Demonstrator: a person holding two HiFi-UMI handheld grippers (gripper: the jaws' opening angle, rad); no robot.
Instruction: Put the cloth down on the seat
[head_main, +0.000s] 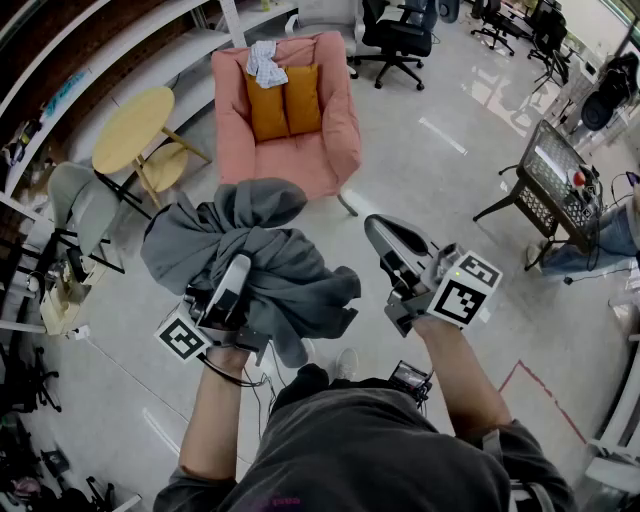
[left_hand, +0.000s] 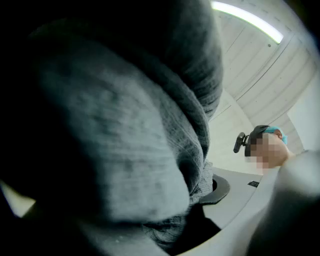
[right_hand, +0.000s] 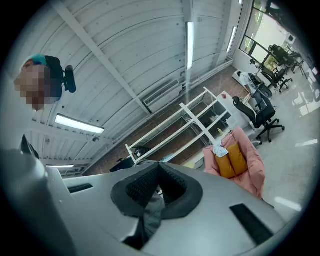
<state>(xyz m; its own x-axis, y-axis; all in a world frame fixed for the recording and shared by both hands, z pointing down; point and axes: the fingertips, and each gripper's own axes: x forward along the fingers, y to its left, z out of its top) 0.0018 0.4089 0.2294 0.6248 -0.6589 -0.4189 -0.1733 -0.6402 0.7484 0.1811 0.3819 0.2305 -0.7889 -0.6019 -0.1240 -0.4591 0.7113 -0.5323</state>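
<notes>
A bundled grey cloth (head_main: 262, 250) hangs in front of me above the floor, with my left gripper (head_main: 240, 268) shut on it and its fingertips buried in the folds. The left gripper view is almost filled by the cloth (left_hand: 125, 125), with only one dark pad (left_hand: 220, 190) showing beside it. To the right, my right gripper (head_main: 377, 230) is shut and holds nothing; its pads (right_hand: 172, 182) meet at the tip. The seat is a pink armchair (head_main: 325, 150) straight ahead, with two orange cushions (head_main: 285, 100) and a small white patterned cloth (head_main: 265, 62) on its back.
A round yellow side table (head_main: 132, 128) and a pale chair (head_main: 80, 200) stand left of the armchair, along white shelving. Black office chairs (head_main: 400, 40) are behind it. A wire cart (head_main: 555, 185) stands at the right. Grey floor lies between me and the armchair.
</notes>
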